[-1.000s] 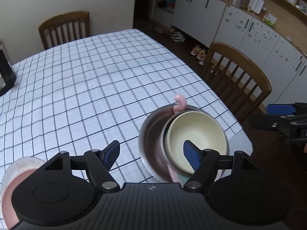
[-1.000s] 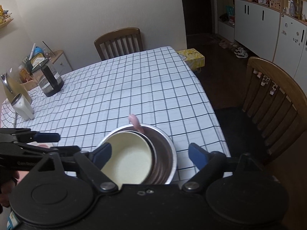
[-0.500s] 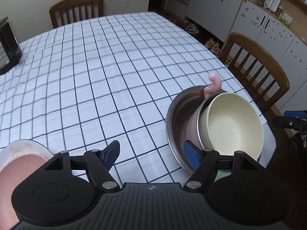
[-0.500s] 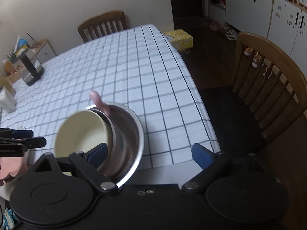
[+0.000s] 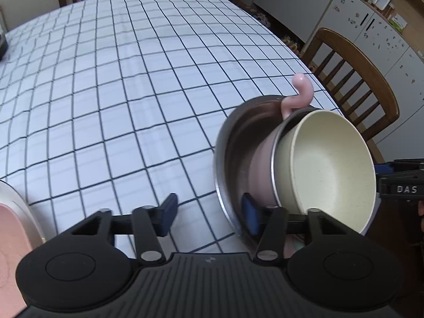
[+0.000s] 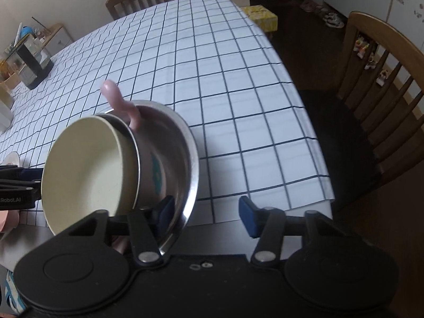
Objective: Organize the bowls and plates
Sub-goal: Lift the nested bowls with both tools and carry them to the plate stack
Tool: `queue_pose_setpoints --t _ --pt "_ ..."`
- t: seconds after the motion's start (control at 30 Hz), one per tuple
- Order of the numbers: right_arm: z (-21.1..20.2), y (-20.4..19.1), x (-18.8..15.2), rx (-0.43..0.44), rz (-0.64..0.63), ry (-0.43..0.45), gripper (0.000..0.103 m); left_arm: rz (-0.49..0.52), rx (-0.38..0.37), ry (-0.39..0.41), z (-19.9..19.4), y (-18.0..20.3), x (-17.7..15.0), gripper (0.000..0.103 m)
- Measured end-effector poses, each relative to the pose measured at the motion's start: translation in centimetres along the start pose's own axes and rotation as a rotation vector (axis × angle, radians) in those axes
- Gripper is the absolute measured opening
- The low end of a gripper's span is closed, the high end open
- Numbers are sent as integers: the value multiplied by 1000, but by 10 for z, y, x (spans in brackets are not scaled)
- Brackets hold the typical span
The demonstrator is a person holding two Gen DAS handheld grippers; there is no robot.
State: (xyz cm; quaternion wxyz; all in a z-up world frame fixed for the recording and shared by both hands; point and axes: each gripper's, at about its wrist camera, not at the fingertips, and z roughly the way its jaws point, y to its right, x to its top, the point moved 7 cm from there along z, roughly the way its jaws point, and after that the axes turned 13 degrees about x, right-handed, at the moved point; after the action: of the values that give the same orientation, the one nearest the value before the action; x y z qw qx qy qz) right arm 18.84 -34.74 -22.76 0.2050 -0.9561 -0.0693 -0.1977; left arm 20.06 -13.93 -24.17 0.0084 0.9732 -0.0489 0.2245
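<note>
- my left claw (image 5: 209,216) is narrowing, its one pad sitting inside the steel bowl (image 5: 230,143), not pinching.
- my right claw (image 6: 208,217) is narrowing astride that rim.
- the nested cream bowl (image 6: 87,167) is tilting at the table (image 5: 106,79) edge.

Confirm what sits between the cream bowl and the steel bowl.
A pink bowl with a curled handle, nested between the cream bowl and the steel bowl. Both wrist views show it.

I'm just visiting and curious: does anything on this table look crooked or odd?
Yes. The nested bowls at the table's near corner lean steeply instead of sitting flat: a cream bowl inside a pink one with a curled handle, inside a steel bowl.
</note>
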Motion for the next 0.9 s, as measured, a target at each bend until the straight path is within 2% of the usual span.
queue_pose_setpoints --t 0.07,0.2,0.23,0.43,0.6,0.9 --pt "2 -1 1 10 4 -7 43 -12 -25 -19 2 3 0 35" --pt "4 0 2 35 25 -18 35 -16 -44 -42 5 9 0 24" --pt "5 -1 2 42 28 -20 31 -15 -51 -48 6 11 1 18" --pt "7 -9 3 62 15 -33 15 -2 -17 -55 8 15 3 15" --pt "9 -15 4 12 -26 -42 15 12 1 -49 7 15 0 15" --pt "-2 -29 9 6 -51 -16 15 -17 9 -26 -15 1 -1 15"
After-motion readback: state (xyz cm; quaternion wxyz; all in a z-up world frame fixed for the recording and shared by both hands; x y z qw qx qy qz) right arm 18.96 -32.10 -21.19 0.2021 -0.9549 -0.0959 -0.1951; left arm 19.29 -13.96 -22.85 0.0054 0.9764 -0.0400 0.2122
